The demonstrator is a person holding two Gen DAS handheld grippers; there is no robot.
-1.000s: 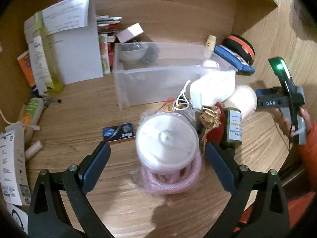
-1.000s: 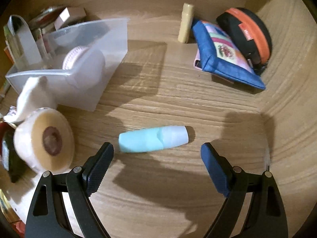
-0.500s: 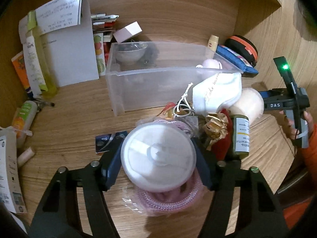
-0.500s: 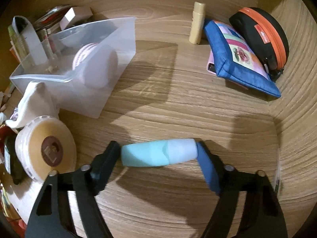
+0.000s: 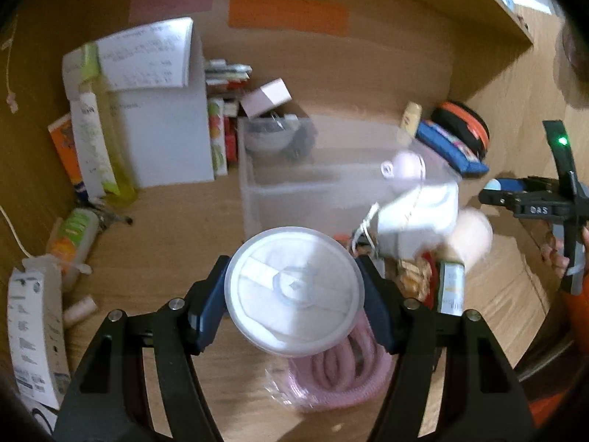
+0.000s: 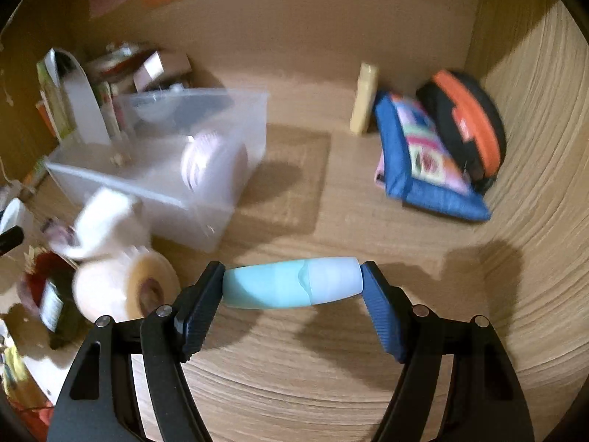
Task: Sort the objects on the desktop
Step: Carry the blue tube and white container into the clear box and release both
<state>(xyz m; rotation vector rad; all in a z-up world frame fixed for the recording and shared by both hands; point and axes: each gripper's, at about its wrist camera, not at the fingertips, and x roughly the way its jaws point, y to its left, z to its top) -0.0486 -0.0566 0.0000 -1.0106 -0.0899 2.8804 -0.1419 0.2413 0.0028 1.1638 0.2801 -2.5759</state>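
My left gripper (image 5: pixel 294 291) is shut on a round white plastic container (image 5: pixel 294 289) and holds it above a bagged pink rope coil (image 5: pixel 338 375) on the desk. My right gripper (image 6: pixel 292 287) is shut end to end on a light blue and white tube (image 6: pixel 291 283), held above the desk. It also shows at the right of the left wrist view (image 5: pixel 497 186). A clear plastic bin (image 5: pixel 313 180) stands behind, with a white roll (image 6: pixel 213 162) inside it.
A tape roll (image 6: pixel 125 287), a white cloth (image 5: pixel 419 213), a dark bottle (image 5: pixel 451 287) and red and gold bits lie by the bin. A blue pouch (image 6: pixel 427 162), an orange-black case (image 6: pixel 467 121) and a cream stick (image 6: pixel 363 99) sit at the back right. Papers and packets stand left (image 5: pixel 154 110).
Both grippers closed, the left on the white container and the right on the blue tube, and both have lifted their objects up off the desk.
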